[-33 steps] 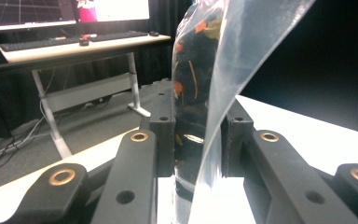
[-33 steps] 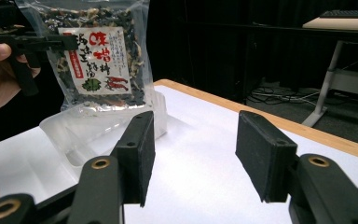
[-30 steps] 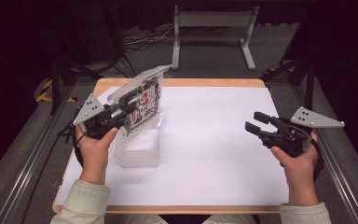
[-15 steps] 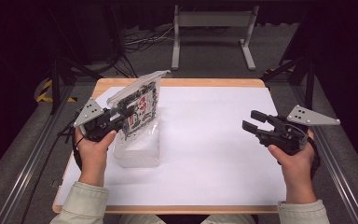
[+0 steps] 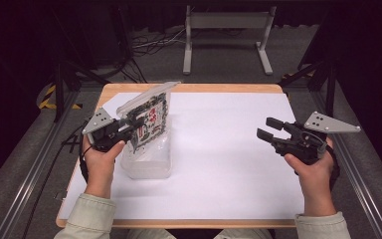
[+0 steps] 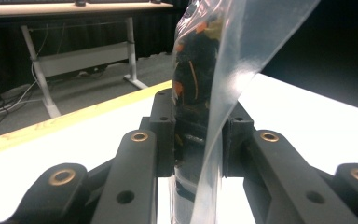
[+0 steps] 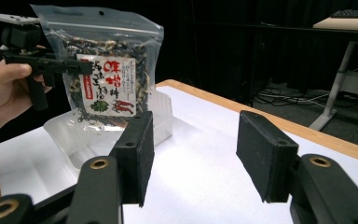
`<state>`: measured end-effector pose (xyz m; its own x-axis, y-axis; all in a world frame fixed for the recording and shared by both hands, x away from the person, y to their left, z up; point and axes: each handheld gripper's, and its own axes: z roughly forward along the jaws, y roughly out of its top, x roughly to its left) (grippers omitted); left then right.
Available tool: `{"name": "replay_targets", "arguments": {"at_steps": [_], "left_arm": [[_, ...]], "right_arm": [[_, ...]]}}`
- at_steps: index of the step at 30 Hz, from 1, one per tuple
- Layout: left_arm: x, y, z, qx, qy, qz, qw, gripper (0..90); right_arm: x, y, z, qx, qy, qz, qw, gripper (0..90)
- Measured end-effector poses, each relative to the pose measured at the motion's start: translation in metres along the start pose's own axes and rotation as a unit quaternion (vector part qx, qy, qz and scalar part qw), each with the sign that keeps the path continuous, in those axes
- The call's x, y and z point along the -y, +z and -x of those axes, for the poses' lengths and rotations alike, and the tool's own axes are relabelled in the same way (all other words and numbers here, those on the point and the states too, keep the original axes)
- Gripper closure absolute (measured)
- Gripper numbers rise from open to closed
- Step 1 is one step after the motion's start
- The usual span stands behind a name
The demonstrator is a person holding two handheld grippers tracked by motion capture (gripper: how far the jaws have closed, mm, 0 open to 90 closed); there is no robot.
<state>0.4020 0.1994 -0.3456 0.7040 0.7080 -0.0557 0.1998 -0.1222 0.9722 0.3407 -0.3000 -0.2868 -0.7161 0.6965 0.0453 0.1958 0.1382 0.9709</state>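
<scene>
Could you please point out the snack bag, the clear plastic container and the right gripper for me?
snack bag (image 7: 106, 84): right gripper view, on its printed label.
clear plastic container (image 5: 151, 162): high view, on its near wall below the bag.
right gripper (image 5: 268, 127): high view, midway between its open fingertips.

Counted on table: 1 snack bag (image 5: 148, 122), printed label, dark mix inside. 1 clear plastic container (image 5: 146, 160). 1 white table sheet (image 5: 229, 164). 2 handheld grippers: left gripper (image 5: 129, 128), right gripper (image 5: 268, 127). 2 hands.
</scene>
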Motion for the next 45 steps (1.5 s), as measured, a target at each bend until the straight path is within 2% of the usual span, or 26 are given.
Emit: {"name": "replay_targets", "arguments": {"at_steps": [7, 9, 14, 19, 25, 29, 37, 45], "left_arm": [[0.004, 0.002, -0.003, 0.008, -0.003, 0.003, 1.0000, 72.2], [0.005, 0.003, -0.003, 0.013, -0.005, -0.002, 0.9999, 72.1], [0.008, 0.007, -0.003, 0.012, 0.008, -0.021, 0.9997, 72.1], [0.011, 0.005, -0.008, 0.018, -0.002, -0.019, 0.9997, 72.1], [0.013, 0.001, -0.012, 0.020, -0.006, -0.031, 0.9993, 72.1], [0.016, -0.003, -0.016, 0.024, -0.016, -0.031, 0.9991, 72.0], [0.022, -0.008, -0.020, 0.025, -0.014, -0.039, 0.9988, 71.8], [0.027, -0.012, -0.024, 0.029, -0.027, -0.046, 0.9981, 71.5]], "right_arm": [[0.000, -0.001, 0.002, 0.001, 0.002, 0.001, 1.0000, 46.9], [0.000, -0.001, 0.001, 0.000, 0.002, 0.000, 1.0000, 46.8], [0.001, 0.000, 0.002, -0.001, 0.004, -0.001, 1.0000, 46.5], [0.002, 0.001, 0.003, -0.001, 0.005, -0.003, 1.0000, 46.3], [0.003, 0.002, 0.004, -0.002, 0.008, -0.004, 1.0000, 45.6], [0.004, 0.003, 0.005, -0.003, 0.010, -0.005, 0.9999, 45.0], [0.006, 0.008, 0.008, -0.008, 0.016, -0.006, 0.9998, 44.4], [0.007, 0.008, 0.011, -0.011, 0.022, -0.006, 0.9997, 44.0]]}}
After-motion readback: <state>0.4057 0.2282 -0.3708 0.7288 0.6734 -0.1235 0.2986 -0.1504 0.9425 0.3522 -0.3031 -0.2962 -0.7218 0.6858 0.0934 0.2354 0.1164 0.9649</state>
